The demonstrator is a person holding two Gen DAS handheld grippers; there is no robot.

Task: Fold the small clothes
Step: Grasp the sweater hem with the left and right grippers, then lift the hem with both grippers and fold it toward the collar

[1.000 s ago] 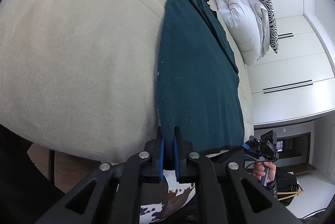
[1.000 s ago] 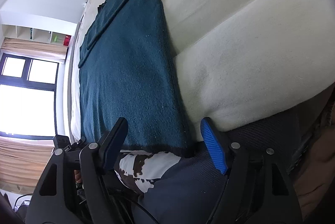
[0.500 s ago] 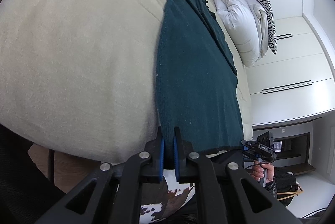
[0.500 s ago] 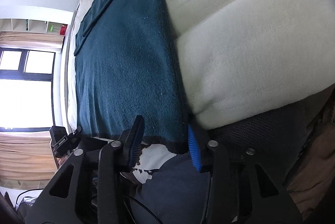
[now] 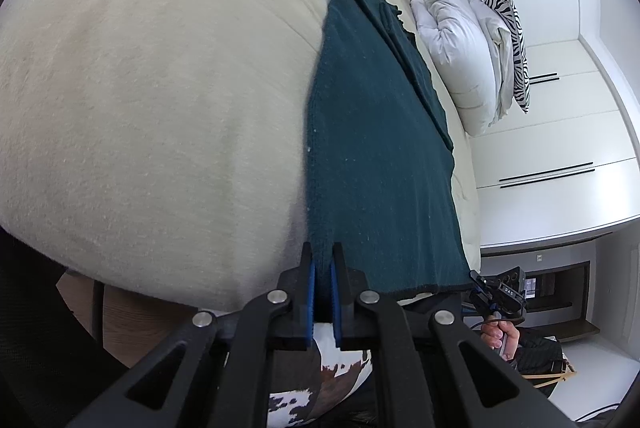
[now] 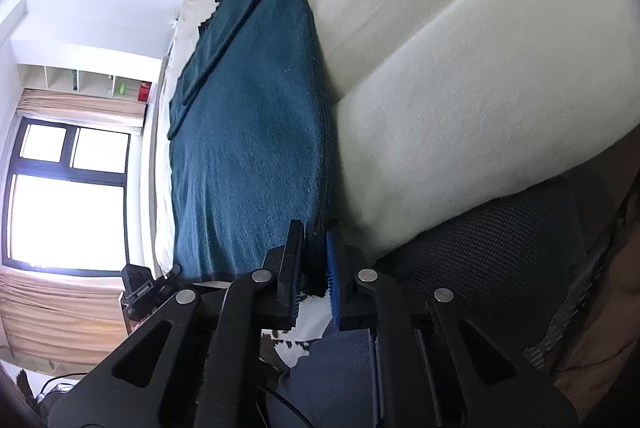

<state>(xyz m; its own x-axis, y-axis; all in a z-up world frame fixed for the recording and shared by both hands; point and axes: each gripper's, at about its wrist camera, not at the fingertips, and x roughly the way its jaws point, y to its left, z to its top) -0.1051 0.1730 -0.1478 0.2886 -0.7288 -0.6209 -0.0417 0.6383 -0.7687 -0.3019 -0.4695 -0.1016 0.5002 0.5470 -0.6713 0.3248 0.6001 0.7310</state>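
Teal garment (image 5: 380, 167) flat on bed (image 5: 160, 87) | left gripper (image 5: 322, 268), right gripper (image 6: 314, 260) each clamping near hem corners

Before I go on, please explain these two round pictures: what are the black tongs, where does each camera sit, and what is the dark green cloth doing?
There is no robot: a person holds a two-finger gripper in each hand, and a wide-angle camera on each looks along its fingers. One picture is from the left gripper, the other from the right gripper. A green garment lies flat on a cream bed. Each gripper is shut on a near corner of the garment's hem. A white duvet lies farther back.
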